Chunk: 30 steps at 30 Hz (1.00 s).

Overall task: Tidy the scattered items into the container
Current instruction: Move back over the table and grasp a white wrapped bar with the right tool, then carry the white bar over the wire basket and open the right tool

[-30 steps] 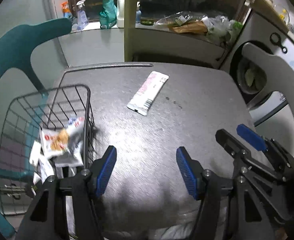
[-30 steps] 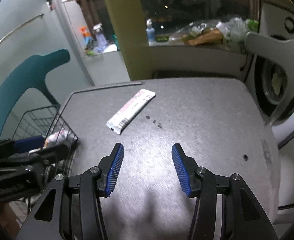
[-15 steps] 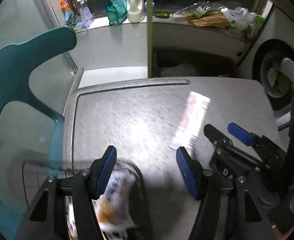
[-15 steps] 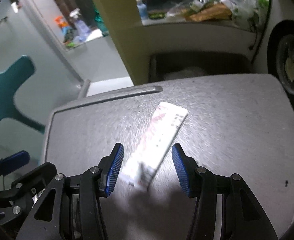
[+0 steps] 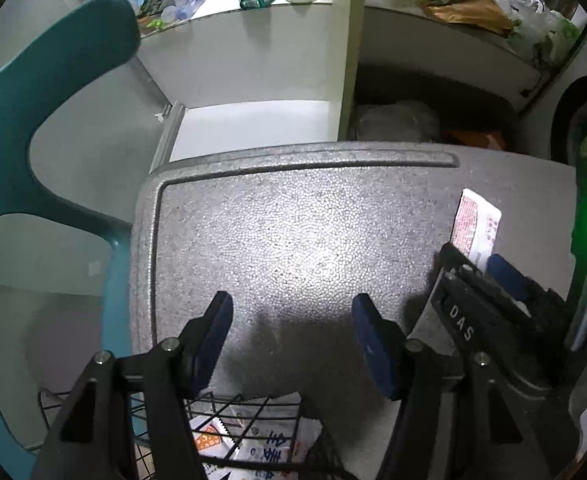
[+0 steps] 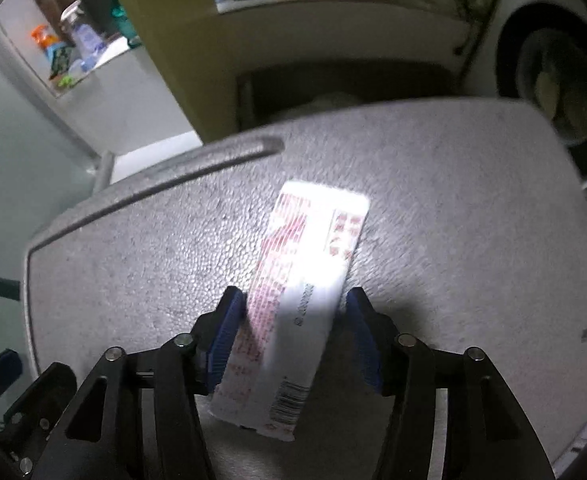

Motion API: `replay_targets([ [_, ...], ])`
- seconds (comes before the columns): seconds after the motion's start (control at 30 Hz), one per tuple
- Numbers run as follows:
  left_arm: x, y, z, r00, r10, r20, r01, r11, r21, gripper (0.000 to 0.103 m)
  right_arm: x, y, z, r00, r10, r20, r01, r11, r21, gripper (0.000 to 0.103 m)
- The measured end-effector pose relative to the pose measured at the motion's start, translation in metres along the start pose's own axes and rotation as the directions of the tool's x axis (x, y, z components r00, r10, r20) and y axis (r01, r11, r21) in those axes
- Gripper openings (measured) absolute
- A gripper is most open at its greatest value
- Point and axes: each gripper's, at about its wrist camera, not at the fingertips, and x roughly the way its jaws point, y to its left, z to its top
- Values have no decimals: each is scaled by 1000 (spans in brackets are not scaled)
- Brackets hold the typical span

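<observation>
The long white-and-red packet point(image 6: 305, 280) lies flat on the grey foam tabletop point(image 6: 133, 272), straddled by the right gripper point(image 6: 293, 328), whose jaws are opening around it without pinching. It looks light, thin and crinkly, probably slippery, so I'd grip across its narrow width near the middle. The left gripper point(image 5: 289, 340) hangs wide and empty above the wire basket point(image 5: 253, 412).

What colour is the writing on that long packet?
Red on white packet, with a black barcode; clearest in the right wrist view.
</observation>
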Motion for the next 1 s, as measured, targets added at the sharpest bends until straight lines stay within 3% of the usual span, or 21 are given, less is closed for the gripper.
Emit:
replay_targets([
  [0.17,3,-1,1,1000,6,-6,-6,1000,-2,67,3,7,0,1000,-18,-6,18,998,-62,57],
  [0.27,6,-2,1,1000,15,-17,-15,1000,1,67,1,6,-3,1000,-9,-18,7,995,-100,42],
  [0.33,5,-4,-3,1000,16,-21,-16,1000,7,67,-1,-3,-5,999,15,-31,-19,994,-106,41],
  [0.57,-14,-34,-27,998,-43,-39,46,995,91,68,-20,-73,-51,996,37,-83,-50,986,-157,40],
  [0.7,-42,-68,-51,999,19,34,-24,984,178,68,-41,-126,-82,997,21,-78,-34,987,-157,40],
  [0.8,-65,-90,-61,997,-67,38,58,978,201,68,-62,-159,-98,998,24,-51,-31,991,-127,40],
  [0.9,-76,-118,-66,994,-79,73,60,971,229,68,-89,-183,-108,1000,28,-13,-30,994,-103,40],
  [1.0,-79,-141,-81,992,-120,49,104,963,247,68,-120,-200,-110,999,29,41,-25,996,-83,40],
])
